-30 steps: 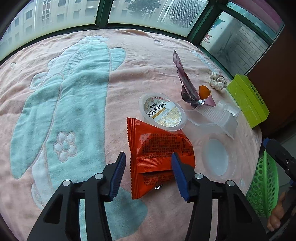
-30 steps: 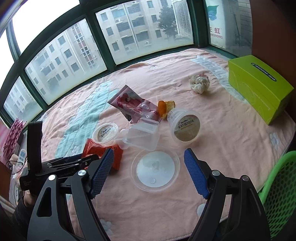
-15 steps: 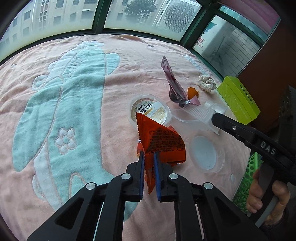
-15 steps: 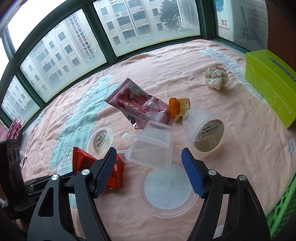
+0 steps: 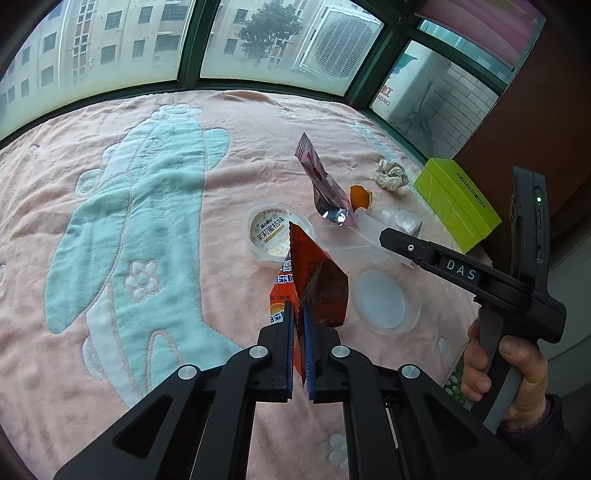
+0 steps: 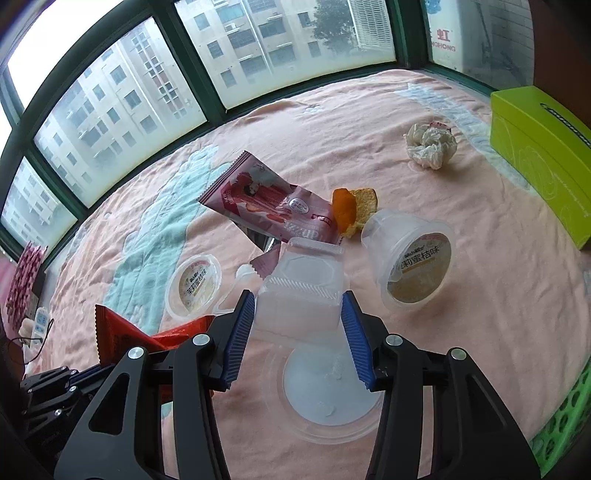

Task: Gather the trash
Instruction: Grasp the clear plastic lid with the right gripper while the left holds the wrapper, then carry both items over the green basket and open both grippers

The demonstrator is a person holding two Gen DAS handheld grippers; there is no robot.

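Here the left claw (image 5: 298, 325) pinches the orange wrapper (image 5: 317, 280); the right claw (image 6: 297, 332) gapes around the clear plastic box (image 6: 301, 291).

Pink blanket (image 5: 229, 155) with a pale teal figure and flower motifs covers the whole surface. Dark green window frames (image 6: 192, 70) curve around its far side. Apartment blocks (image 6: 122, 99), a tree (image 5: 266, 33) and louvred unit (image 5: 332, 40) outside. Flat, overcast daylight. Dark brown wall (image 5: 535, 122) at right.
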